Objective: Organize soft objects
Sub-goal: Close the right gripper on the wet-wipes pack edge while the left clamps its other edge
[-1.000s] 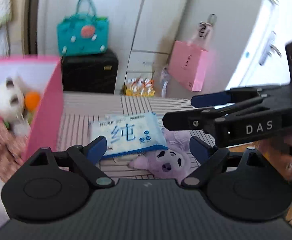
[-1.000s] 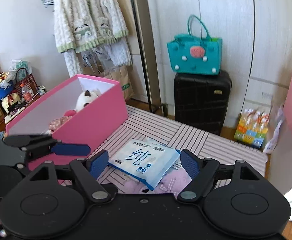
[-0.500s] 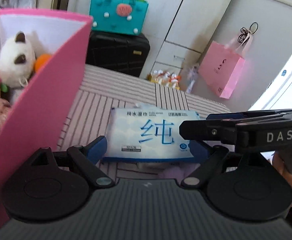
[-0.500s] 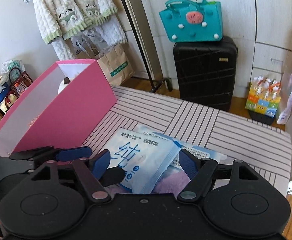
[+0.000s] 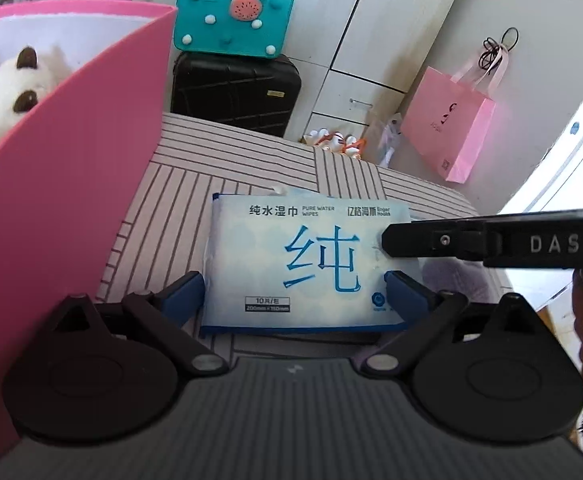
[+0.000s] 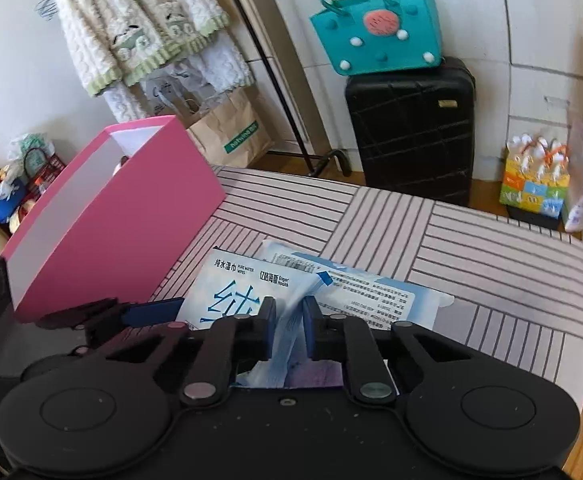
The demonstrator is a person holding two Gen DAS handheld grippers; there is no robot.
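**Wipes pack pinched for transfer to the box**

Nearest the right wrist camera, the right tongs (image 6: 289,320) are seen clamped on the right edge of the wipes pack (image 5: 307,264), whose film is buckled up between the pads. The left tongs (image 5: 295,292) are opening, the pack lying between the pads untouched. The pack rests on the striped table (image 5: 251,160), over a second pack (image 6: 375,292). At ten o'clock stands the pink box (image 5: 71,200), a plush toy (image 5: 15,92) inside it. The grasp step is judged to be in hand; next, a lift and a carry over the box wall are called for.
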